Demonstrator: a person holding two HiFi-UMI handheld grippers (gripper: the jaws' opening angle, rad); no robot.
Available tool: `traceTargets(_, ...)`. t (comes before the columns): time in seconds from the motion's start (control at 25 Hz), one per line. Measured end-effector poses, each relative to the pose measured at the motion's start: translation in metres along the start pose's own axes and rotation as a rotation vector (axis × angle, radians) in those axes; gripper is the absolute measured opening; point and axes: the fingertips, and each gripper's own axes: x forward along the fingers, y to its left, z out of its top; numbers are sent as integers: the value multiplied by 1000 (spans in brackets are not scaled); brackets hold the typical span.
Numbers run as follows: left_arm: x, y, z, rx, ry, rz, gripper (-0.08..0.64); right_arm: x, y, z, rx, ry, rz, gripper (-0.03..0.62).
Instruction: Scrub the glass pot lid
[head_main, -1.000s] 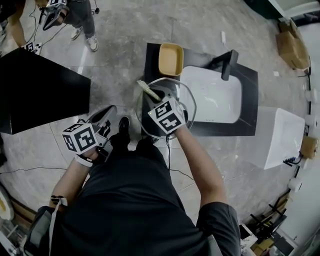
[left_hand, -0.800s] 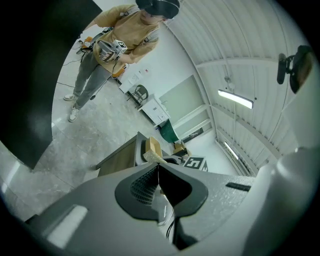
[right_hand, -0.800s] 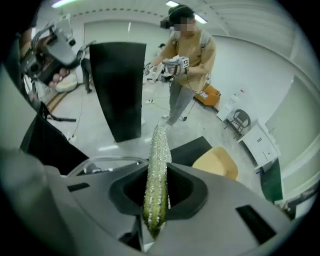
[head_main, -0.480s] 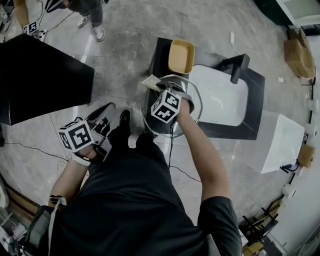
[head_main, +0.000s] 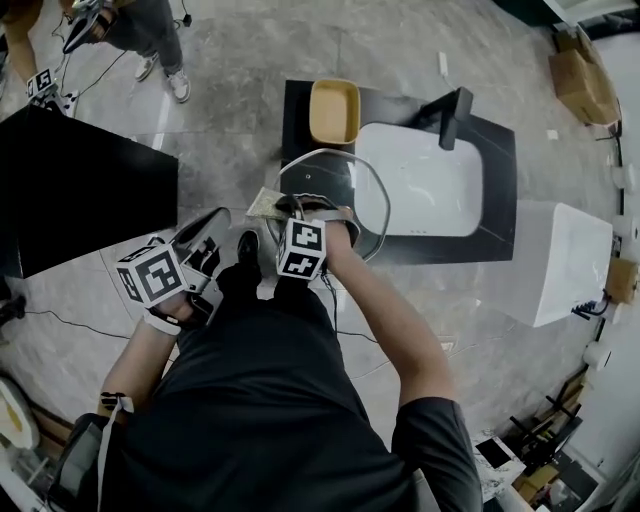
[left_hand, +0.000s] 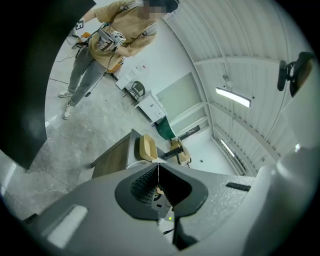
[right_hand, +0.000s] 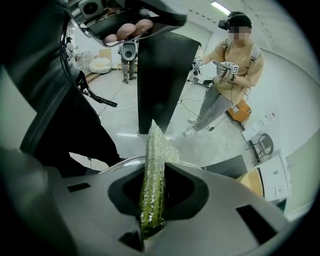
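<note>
- Grips a green scrub pad (head_main: 265, 203) in the right claw (head_main: 290, 208), clenched on it edge-on.
- Points the pad's long axis straight out from the jaws, free end to the left, past the left rim of the glass lid (head_main: 335, 180).
- Shows the lid lying on the near left part of the black counter (head_main: 498, 160), its right rim over the left edge of the white sink (head_main: 420, 185), a yellow tub (head_main: 335, 110) just beyond.
- Holds the left claw (head_main: 212, 228) closed on nothing, well left of the counter.
</note>
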Motion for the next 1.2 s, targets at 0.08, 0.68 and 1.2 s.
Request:
traceTargets(0.08,7,-7,-4,12,22,-14,2,-3,11,1,-34,-1,-2,55)
traceTargets(0.68,52,-67,-31,91,152,-131,3,-60,31,6,371,-215,-30,55)
traceTargets(1.2,27,-50,-18,42,74,-97,3,-108,-108,-185,905,-46,-386,55)
